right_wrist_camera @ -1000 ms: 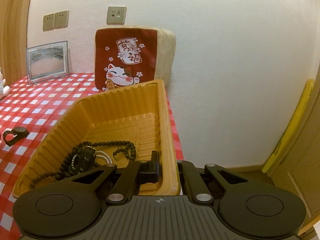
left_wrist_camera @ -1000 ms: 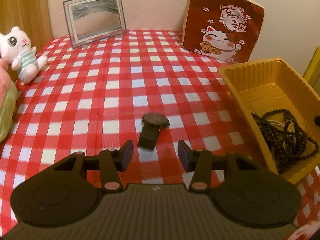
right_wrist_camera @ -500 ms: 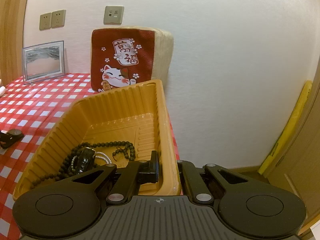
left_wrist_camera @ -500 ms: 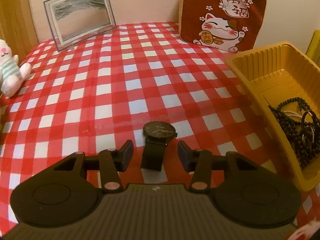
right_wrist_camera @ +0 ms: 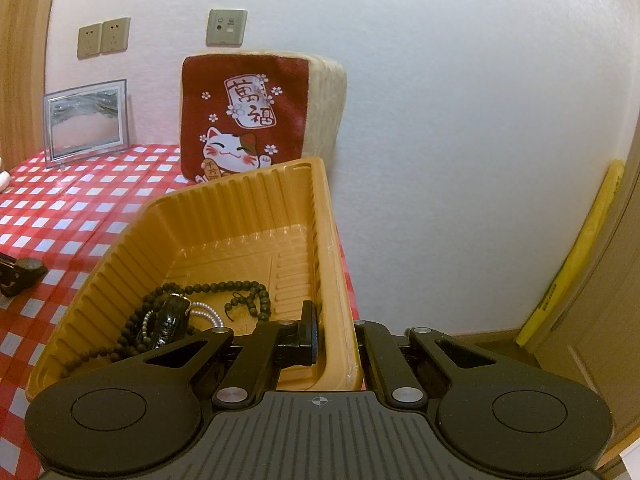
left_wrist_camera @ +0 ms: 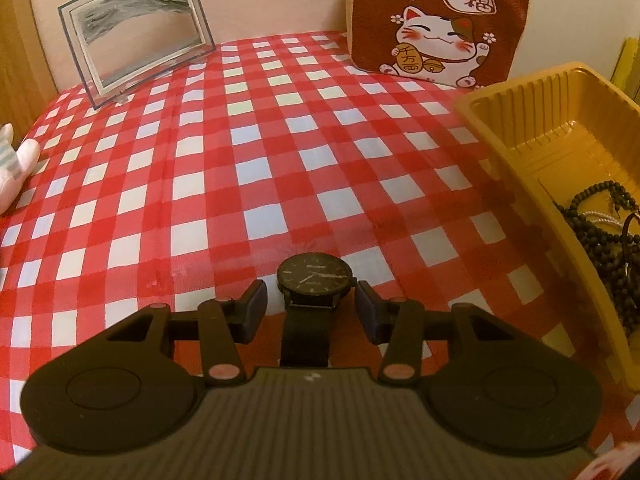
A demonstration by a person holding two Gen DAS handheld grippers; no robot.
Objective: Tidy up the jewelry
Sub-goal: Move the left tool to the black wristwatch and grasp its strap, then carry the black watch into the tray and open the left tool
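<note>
Watch: black wristwatch (left_wrist_camera: 314,280) lying flat on the red-and-white checked tablecloth (left_wrist_camera: 256,160), dial up, strap running toward the camera; seen again at the far left edge of the right wrist view (right_wrist_camera: 22,274), left of the tray and apart from it.
Left gripper: (left_wrist_camera: 311,304) jaws about half open, one pad on each side of the watch case, neither touching it; nothing held.
Change, left side: a second ago the watch lay well ahead of the fingertips; the gripper has since come forward and down, and the watch now sits between the fingers (left_wrist_camera: 252,304).
Right gripper: (right_wrist_camera: 336,334) closed down on the near right wall of the tray, one finger inside, one outside; unmoved over the last second.
Tray: yellow ribbed plastic tray (right_wrist_camera: 224,216) at the right end of the table, steadied by that grip.
Tray contents: dark bead strands (right_wrist_camera: 224,292), a pale beaded strand and a dark carved piece, bunched at the near end; far end bare.
Meaning for the task: approach looks finished; closing on the watch appears to be the next step, then carrying it right into the tray.
Risk: the case is low and flat, so the pads may slide over it unless they sit lower.
</note>
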